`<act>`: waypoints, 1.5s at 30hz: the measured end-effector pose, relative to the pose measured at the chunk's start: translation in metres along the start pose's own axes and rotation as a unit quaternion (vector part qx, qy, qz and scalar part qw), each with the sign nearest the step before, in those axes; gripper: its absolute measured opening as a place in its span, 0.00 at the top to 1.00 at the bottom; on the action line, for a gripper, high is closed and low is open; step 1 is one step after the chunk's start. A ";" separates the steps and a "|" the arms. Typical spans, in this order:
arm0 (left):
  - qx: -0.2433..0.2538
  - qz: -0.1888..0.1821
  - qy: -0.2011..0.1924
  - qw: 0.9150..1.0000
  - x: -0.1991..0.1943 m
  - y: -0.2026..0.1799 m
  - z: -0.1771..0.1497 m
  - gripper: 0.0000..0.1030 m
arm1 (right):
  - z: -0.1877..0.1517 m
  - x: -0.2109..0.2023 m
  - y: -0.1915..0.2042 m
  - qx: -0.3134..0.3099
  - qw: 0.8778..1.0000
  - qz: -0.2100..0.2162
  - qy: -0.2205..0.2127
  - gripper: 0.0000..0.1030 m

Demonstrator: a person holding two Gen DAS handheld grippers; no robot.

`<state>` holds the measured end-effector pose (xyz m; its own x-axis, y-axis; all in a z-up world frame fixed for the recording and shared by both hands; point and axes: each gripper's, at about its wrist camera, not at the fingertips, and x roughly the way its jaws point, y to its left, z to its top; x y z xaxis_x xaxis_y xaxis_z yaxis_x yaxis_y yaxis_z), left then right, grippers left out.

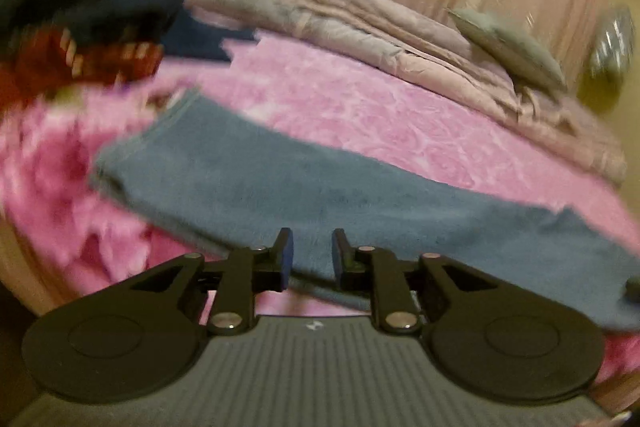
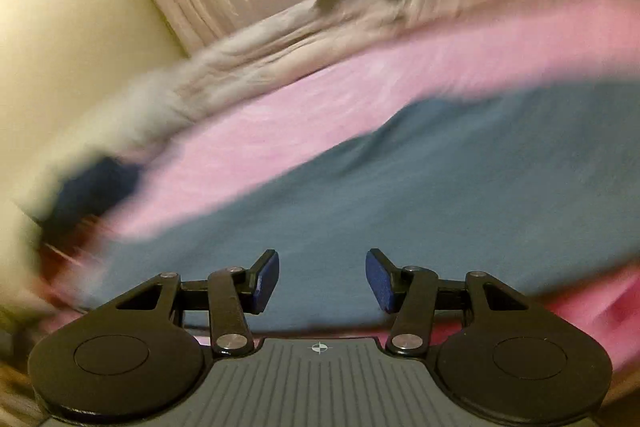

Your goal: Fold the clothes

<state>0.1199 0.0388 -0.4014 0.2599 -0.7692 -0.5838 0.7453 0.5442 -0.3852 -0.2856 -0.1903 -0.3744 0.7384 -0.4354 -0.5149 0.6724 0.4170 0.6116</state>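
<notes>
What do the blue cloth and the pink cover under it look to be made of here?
Blue cloth: seems a soft terry or fleece, matte, with a fuzzy nap and a stitched hem at its far end; blur leaves the weave open.
Pink cover: looks like plush fleece with a slight sheen and a pale embossed swirl pattern.

towel [image 1: 320,187] on bed cover [image 1: 360,107], folded bedding [image 1: 400,39] behind
</notes>
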 end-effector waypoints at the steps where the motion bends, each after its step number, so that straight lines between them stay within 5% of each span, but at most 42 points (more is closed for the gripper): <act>1: -0.045 -0.009 0.005 0.999 0.000 0.015 0.000 0.81 | -0.005 0.006 -0.008 0.065 0.997 0.037 0.014 0.50; 4: -0.153 -0.037 0.014 0.987 -0.002 0.050 -0.002 0.81 | -0.026 0.029 -0.032 0.238 0.963 0.115 0.051 0.50; 6: -0.184 -0.047 0.016 0.982 -0.004 0.064 -0.003 0.81 | -0.036 0.040 -0.039 0.297 0.945 0.126 0.051 0.52; 8: -0.189 -0.052 0.018 0.980 -0.006 0.071 -0.003 0.81 | -0.036 0.048 -0.041 0.318 0.938 0.126 0.049 0.64; 17: -0.207 -0.071 0.026 0.975 0.000 0.084 -0.001 0.79 | -0.038 0.083 -0.052 0.406 0.903 0.124 0.072 0.64; 23: -0.232 -0.063 0.014 0.971 0.005 0.097 0.006 0.78 | -0.030 0.096 -0.050 0.407 0.905 0.111 0.054 0.67; 28: -0.266 -0.027 -0.016 0.963 0.009 0.120 0.019 0.69 | -0.029 0.091 -0.038 0.373 0.922 0.086 0.050 0.68; 33: -0.286 0.009 -0.032 0.958 0.019 0.141 0.031 0.69 | -0.032 0.088 -0.029 0.352 0.932 0.071 0.044 0.86; 36: -0.281 0.007 -0.031 0.959 0.024 0.143 0.035 0.71 | -0.032 0.088 -0.025 0.344 0.935 0.065 0.046 0.97; 38: -0.264 0.014 -0.030 0.964 0.023 0.141 0.037 0.86 | -0.032 0.085 -0.021 0.337 0.938 0.059 0.048 1.00; 41: -0.251 0.015 -0.029 0.967 0.020 0.143 0.036 0.90 | -0.029 0.081 -0.017 0.324 0.943 0.054 0.049 1.00; 45: -0.289 -0.003 -0.033 0.957 0.018 0.153 0.034 0.85 | -0.030 0.078 -0.017 0.325 0.943 0.049 0.054 1.00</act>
<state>0.2593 0.0973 -0.4465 0.3098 -0.7814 -0.5416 0.2870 0.6199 -0.7303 -0.2379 -0.2074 -0.4431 0.8204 -0.3216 -0.4728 0.4525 -0.1404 0.8806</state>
